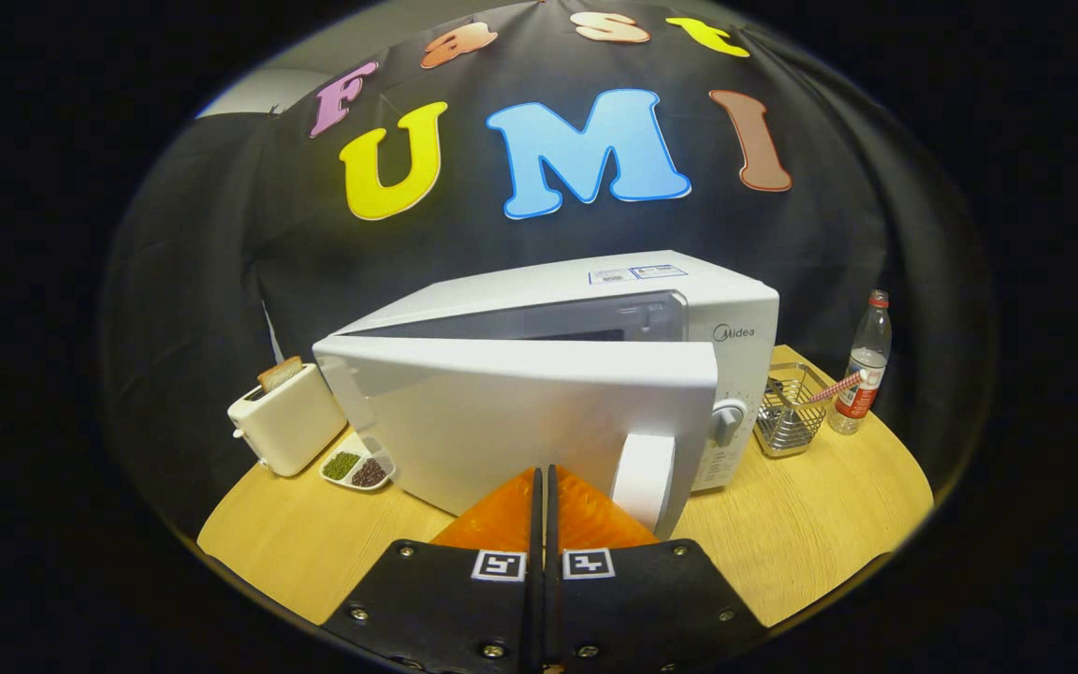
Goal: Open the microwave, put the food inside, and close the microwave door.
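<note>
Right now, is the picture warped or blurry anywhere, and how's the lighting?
Gripper view: fisheye bends the table edge into a curve and bows the microwave; its half-open door is evenly lit and sharp, without glare; the bottle is slightly soft; the gripper, fingers shut together, is close and sharp.

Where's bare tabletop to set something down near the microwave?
Gripper shut, at the half-open microwave door. Free: tabletop between door handle and wire basket. Also ahead of the bean tray. Crowded: toaster and tray; basket and bottle.
</note>
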### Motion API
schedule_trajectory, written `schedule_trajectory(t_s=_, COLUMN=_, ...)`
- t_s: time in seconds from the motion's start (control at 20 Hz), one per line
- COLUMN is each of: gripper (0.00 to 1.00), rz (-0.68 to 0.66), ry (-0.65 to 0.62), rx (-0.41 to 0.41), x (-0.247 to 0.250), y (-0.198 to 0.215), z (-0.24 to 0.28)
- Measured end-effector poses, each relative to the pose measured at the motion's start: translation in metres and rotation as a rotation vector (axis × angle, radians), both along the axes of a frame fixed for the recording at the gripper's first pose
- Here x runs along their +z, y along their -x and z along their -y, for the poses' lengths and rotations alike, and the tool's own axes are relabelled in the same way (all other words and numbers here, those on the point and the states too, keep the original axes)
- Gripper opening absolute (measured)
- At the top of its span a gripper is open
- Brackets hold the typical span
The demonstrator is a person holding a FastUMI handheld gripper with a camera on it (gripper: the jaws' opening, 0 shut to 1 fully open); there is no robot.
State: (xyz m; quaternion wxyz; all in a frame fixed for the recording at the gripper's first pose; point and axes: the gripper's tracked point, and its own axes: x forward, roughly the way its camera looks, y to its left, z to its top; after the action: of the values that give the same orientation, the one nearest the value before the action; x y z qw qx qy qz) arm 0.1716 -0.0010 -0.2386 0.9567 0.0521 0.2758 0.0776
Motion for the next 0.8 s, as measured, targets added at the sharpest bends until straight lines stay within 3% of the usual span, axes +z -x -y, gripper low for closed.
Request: schedule_trajectory(t_s=0.8, gripper=0.0, rz=-0.027, ry=-0.009, rx=-0.059, x=-0.024, y=-0.063, z=0.02)
